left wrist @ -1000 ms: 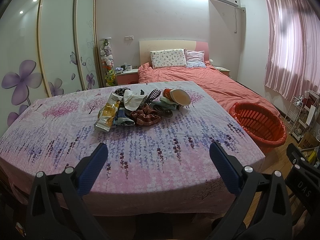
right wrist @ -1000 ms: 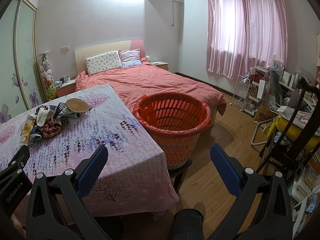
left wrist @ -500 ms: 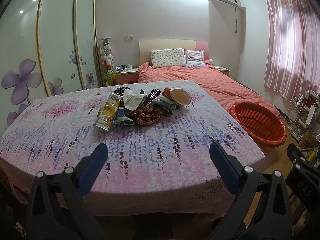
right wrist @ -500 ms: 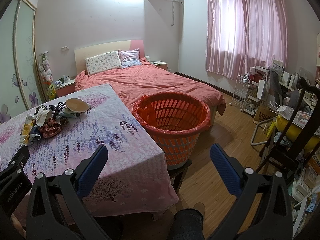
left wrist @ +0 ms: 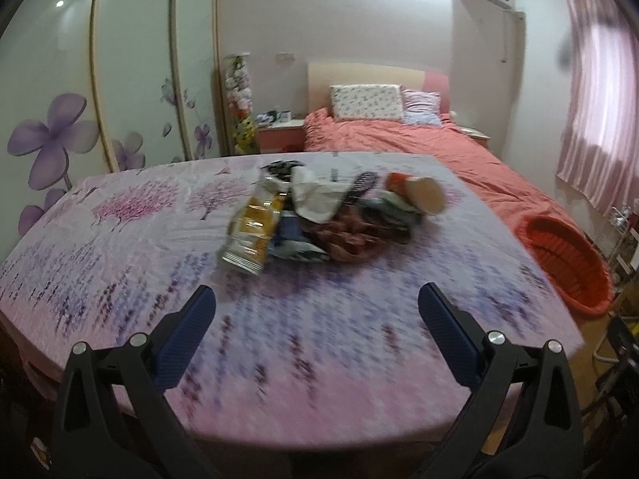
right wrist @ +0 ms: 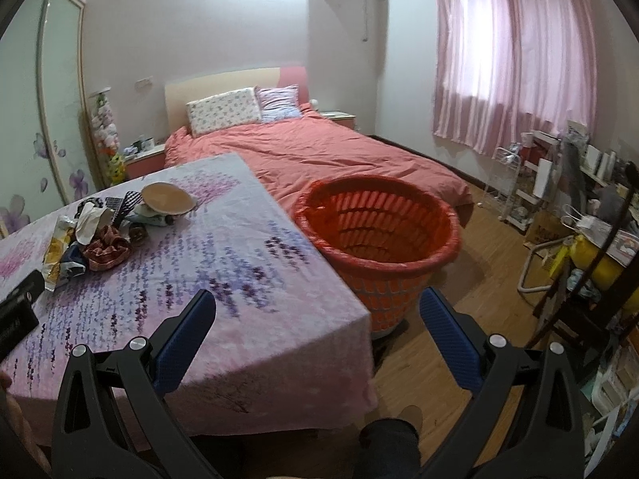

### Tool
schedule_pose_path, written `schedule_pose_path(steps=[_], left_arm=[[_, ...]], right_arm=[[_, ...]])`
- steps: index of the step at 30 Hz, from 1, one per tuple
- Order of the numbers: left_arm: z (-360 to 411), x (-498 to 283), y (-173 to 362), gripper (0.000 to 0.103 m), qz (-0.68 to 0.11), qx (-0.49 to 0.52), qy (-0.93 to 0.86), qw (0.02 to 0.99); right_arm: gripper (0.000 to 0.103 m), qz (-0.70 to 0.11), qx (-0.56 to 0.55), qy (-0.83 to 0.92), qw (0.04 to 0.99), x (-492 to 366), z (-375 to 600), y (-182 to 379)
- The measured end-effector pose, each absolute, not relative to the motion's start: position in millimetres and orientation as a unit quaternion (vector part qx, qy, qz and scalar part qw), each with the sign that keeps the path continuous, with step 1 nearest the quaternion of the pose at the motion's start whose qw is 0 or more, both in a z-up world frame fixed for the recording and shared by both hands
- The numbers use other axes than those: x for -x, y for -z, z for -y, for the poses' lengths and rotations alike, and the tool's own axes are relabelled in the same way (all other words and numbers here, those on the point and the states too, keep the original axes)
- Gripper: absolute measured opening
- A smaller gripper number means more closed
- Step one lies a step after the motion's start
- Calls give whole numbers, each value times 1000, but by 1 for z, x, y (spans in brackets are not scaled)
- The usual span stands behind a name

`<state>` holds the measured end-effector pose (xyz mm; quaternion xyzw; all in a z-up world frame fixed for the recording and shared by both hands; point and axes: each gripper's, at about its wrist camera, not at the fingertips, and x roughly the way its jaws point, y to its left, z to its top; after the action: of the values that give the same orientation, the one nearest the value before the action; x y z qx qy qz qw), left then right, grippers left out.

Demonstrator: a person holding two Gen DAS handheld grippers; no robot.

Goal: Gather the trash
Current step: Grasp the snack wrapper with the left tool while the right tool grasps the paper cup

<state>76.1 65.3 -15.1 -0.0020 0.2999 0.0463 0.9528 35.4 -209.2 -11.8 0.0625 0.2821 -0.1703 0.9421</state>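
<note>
A heap of trash [left wrist: 319,215] lies mid-table on the lilac flowered cloth [left wrist: 159,263]: a yellow snack bag [left wrist: 251,231], white crumpled paper [left wrist: 315,195], a checked red rag [left wrist: 351,235] and a tipped paper bowl [left wrist: 427,195]. The left gripper [left wrist: 317,303] hovers open over the near part of the table, short of the heap. In the right wrist view the heap [right wrist: 104,231] is far left, and the orange basket [right wrist: 379,239] stands beside the table's right edge. The right gripper [right wrist: 317,307] is open over the table corner, holding nothing.
A bed with a coral cover [right wrist: 319,159] lies behind the table and basket. Wardrobe doors with purple flowers [left wrist: 60,131] line the left wall. Cluttered shelves and a chair [right wrist: 579,215] crowd the right side. Wooden floor [right wrist: 471,271] shows right of the basket. A person's knee [right wrist: 389,443] is at the bottom.
The left gripper has moved forward toward the heap, which now looks larger and blurred. The right gripper has edged forward too, nearer the basket. Both stay open.
</note>
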Motion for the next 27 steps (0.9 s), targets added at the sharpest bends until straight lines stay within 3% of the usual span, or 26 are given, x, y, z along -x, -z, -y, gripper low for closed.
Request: schedule_pose_path(steps=[5, 12, 18, 27], left_arm=[[-107, -127, 25, 95, -316, 0, -70, 946], [-151, -190, 47, 78, -359, 23, -74, 930], [-161, -220, 58, 74, -375, 30, -64, 924], [-156, -247, 70, 60, -388, 23, -25, 921]], right_arm=[[101, -295, -66, 140, 943, -57, 201, 15], [101, -293, -38, 101, 950, -89, 177, 14], [101, -303, -32, 86, 948, -112, 165, 17], [100, -314, -15, 73, 947, -142, 149, 20]])
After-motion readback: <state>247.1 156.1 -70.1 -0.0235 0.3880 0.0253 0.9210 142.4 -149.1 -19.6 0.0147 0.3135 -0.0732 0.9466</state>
